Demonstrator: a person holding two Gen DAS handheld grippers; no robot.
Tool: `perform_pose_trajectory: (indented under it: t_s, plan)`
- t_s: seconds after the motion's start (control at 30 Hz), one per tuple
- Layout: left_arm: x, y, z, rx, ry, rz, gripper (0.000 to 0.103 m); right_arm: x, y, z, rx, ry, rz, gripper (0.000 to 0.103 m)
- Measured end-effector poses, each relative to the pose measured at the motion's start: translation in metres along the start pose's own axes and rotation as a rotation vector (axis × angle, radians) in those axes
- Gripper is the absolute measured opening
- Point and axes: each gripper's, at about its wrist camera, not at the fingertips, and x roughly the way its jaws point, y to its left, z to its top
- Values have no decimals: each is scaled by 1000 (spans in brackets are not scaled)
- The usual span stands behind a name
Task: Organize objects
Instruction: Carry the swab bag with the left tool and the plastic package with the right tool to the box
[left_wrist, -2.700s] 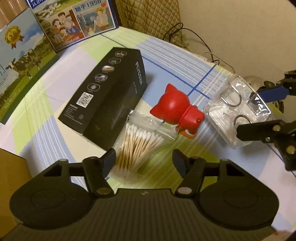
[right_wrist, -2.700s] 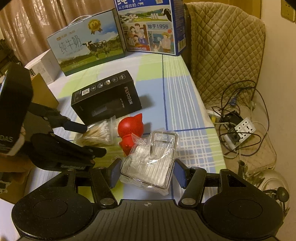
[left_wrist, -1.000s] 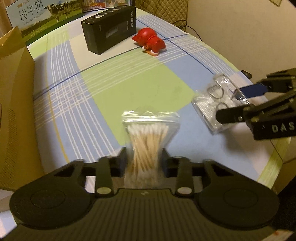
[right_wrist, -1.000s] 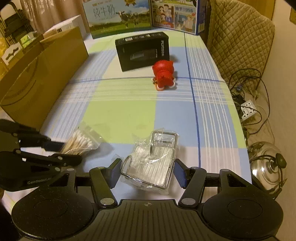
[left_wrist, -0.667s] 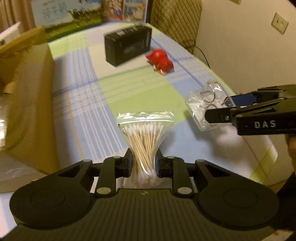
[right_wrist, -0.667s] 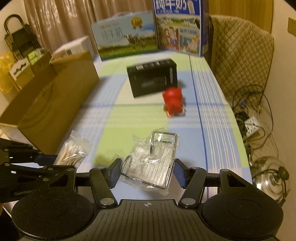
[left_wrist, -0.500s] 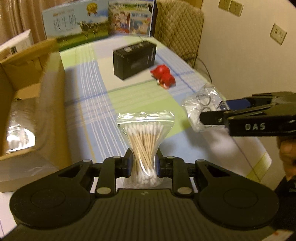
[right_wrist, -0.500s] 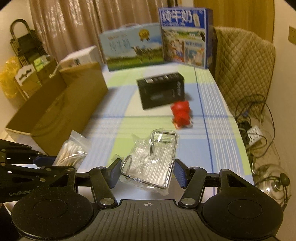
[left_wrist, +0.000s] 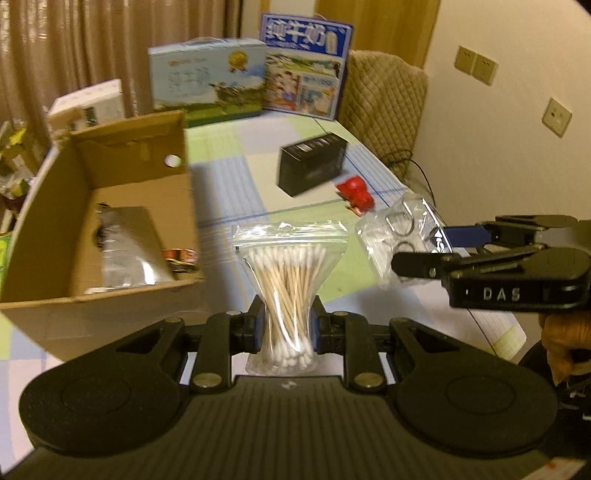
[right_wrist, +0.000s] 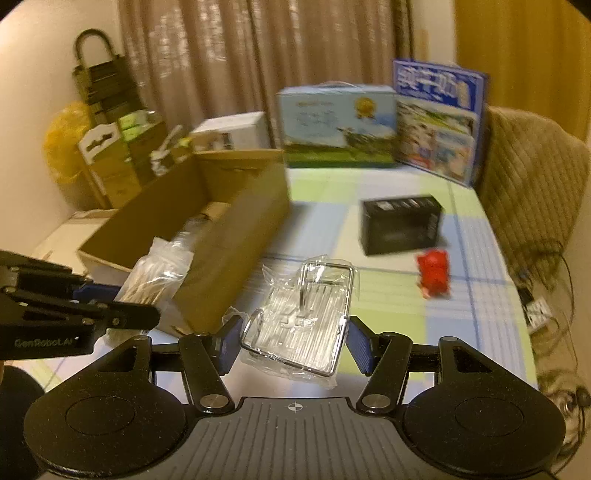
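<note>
The box (left_wrist: 110, 206) wall stands between both loads and its inside; carried too low, either could snag the rim and slip. The right gripper (right_wrist: 291, 345), half open, clamps the bagged rack (right_wrist: 306, 321); the left gripper (left_wrist: 286, 325), nearly closed, pinches the swab bag (left_wrist: 288, 280), both held in the air beside the box

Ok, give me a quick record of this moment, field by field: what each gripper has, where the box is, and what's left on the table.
left gripper: shut on bag of cotton swabs
right gripper: shut on clear packet with wire rack
cardboard box: open, items already inside, on the left
still on table: black box, red toy
</note>
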Motion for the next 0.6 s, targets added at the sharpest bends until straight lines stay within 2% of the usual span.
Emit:
perform_pose_trajectory:
  t_s: [0.27, 0.6]
  plan:
    - [-34, 36, -4, -35, -32, 59, 19, 3, 43, 21, -85, -16, 45, 57]
    - [-58, 63, -9, -55, -52, 111, 19, 7, 72, 34, -154, -18, 70, 57]
